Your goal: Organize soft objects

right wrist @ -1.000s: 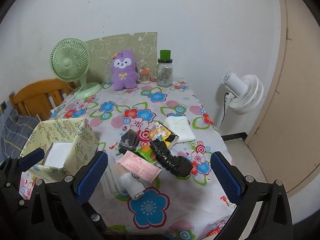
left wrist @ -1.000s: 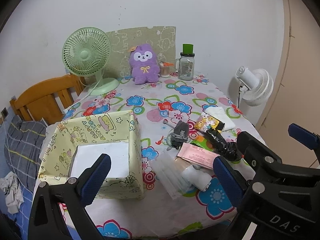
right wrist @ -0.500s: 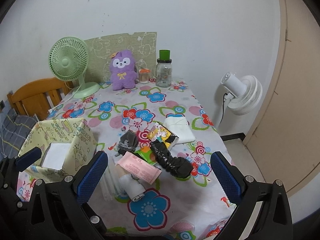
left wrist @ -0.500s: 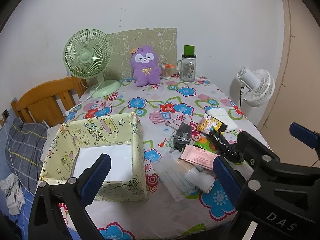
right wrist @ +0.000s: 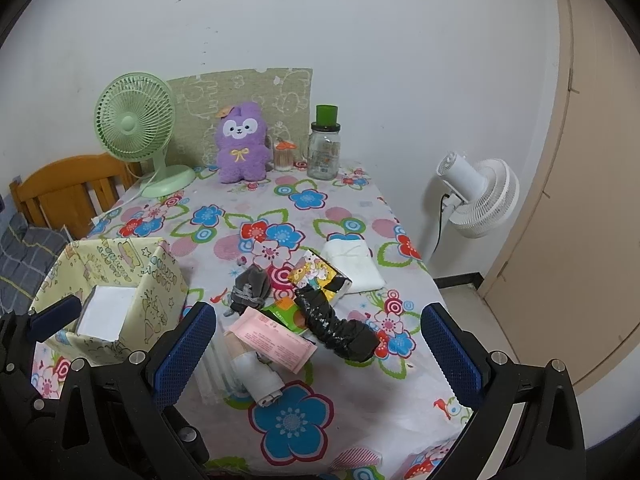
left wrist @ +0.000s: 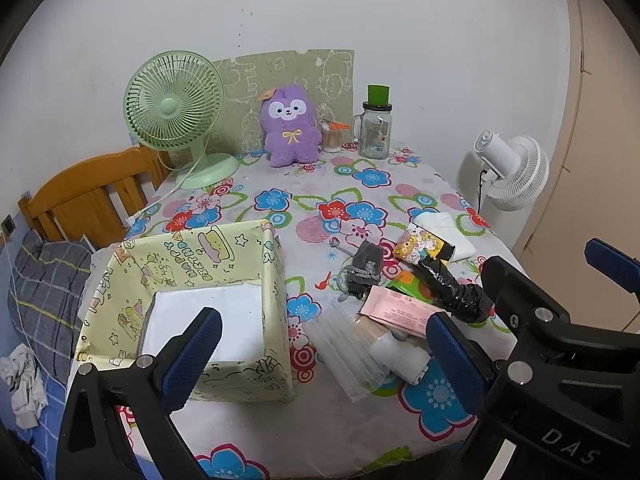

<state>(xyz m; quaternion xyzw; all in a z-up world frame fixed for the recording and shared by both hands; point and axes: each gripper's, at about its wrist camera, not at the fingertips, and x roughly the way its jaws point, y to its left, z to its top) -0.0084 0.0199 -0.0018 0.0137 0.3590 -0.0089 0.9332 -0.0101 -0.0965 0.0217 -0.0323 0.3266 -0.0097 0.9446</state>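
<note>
Left wrist view: left claw (left wrist: 320, 354) spread wide, holding nothing, above the near desk (left wrist: 312, 432) edge. Yellow fabric box (left wrist: 188, 308) at desk left, white pad inside. Right wrist view: right claw (right wrist: 318, 356) likewise wide apart and empty, over the heap: grey pouch (right wrist: 250, 290), pink packet (right wrist: 274, 338), black wrapped roll (right wrist: 336, 330), white roll (right wrist: 258, 376). Purple plush (right wrist: 242, 144) upright at far edge beside green fan (right wrist: 138, 124).
</note>
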